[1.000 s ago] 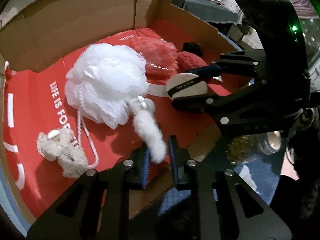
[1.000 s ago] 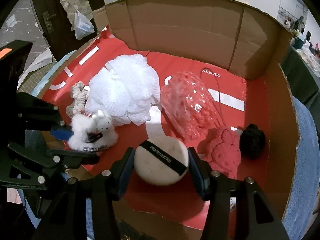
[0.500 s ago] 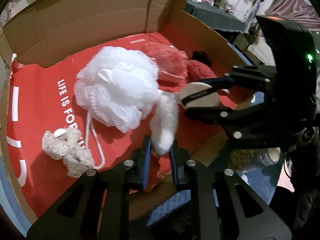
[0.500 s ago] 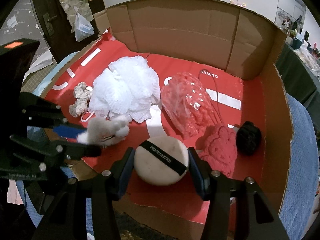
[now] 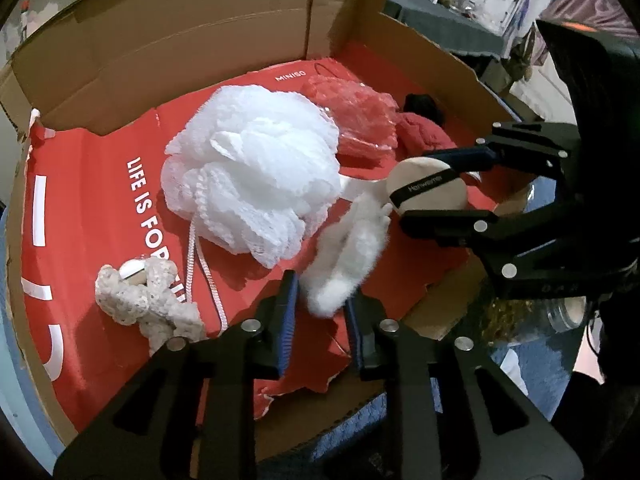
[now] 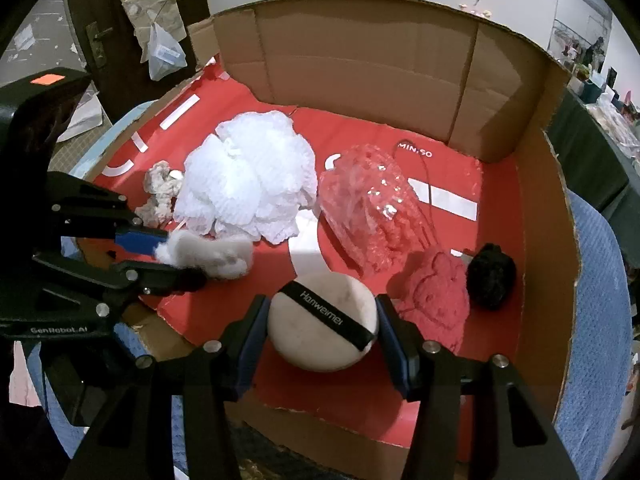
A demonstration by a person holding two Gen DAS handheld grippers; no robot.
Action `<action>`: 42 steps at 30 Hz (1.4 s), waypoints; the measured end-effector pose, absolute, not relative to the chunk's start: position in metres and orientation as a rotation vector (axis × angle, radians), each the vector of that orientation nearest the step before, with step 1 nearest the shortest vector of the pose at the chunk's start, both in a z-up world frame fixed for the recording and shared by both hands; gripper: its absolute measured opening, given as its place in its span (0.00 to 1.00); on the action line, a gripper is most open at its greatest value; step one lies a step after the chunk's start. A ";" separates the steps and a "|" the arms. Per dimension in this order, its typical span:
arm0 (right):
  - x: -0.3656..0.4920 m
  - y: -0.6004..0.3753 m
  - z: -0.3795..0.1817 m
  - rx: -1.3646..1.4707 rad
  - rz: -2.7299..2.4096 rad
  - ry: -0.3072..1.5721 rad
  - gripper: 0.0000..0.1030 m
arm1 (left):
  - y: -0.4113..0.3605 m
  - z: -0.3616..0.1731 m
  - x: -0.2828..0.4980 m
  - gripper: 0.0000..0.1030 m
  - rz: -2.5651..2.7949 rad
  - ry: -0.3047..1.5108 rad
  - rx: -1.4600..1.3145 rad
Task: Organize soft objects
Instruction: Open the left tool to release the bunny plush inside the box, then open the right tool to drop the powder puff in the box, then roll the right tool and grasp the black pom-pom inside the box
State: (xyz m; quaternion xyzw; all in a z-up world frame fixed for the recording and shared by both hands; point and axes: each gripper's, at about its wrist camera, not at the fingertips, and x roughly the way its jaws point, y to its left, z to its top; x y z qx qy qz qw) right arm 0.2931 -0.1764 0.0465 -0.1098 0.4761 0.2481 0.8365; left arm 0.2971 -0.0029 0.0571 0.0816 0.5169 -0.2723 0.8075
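My left gripper (image 5: 320, 300) is shut on a fluffy white plush toy (image 5: 348, 256), held tilted over the near edge of the cardboard box (image 5: 200, 20); it also shows in the right wrist view (image 6: 208, 254). My right gripper (image 6: 320, 330) is shut on a round cream powder puff (image 6: 322, 330) with a black band, seen from the left wrist view too (image 5: 428, 190). A white mesh bath pouf (image 5: 252, 172) lies in the box middle.
The box is lined with a red bag (image 5: 100, 200). A beige crochet toy (image 5: 144, 300) lies at the left. A red bubble-wrap bundle (image 6: 368, 208), a red knit piece (image 6: 434, 292) and a black pompom (image 6: 490, 276) lie at the right.
My left gripper has lifted the white plush toy off the box floor and turned it toward the right gripper. The right gripper still holds the powder puff in place.
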 end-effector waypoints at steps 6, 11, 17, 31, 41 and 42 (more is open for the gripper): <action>0.293 -0.177 0.046 -0.224 0.525 1.007 0.54 | -0.005 0.059 0.292 0.66 -0.580 1.067 0.184; 0.290 -0.178 0.048 -0.219 0.524 1.001 0.54 | -0.006 0.067 0.291 0.66 -0.583 1.047 0.173; 0.285 -0.185 0.063 -0.201 0.520 0.964 0.62 | -0.005 0.076 0.288 0.70 -0.572 1.020 0.173; 0.288 -0.190 0.077 -0.212 0.481 0.947 0.65 | -0.001 0.081 0.282 0.73 -0.547 0.978 0.165; 0.309 -0.191 0.100 -0.423 0.407 0.934 0.65 | 0.006 0.089 0.274 0.73 -0.546 0.950 0.139; 0.312 -0.189 0.100 -0.476 0.403 0.943 0.64 | 0.006 0.089 0.273 0.73 -0.545 0.950 0.142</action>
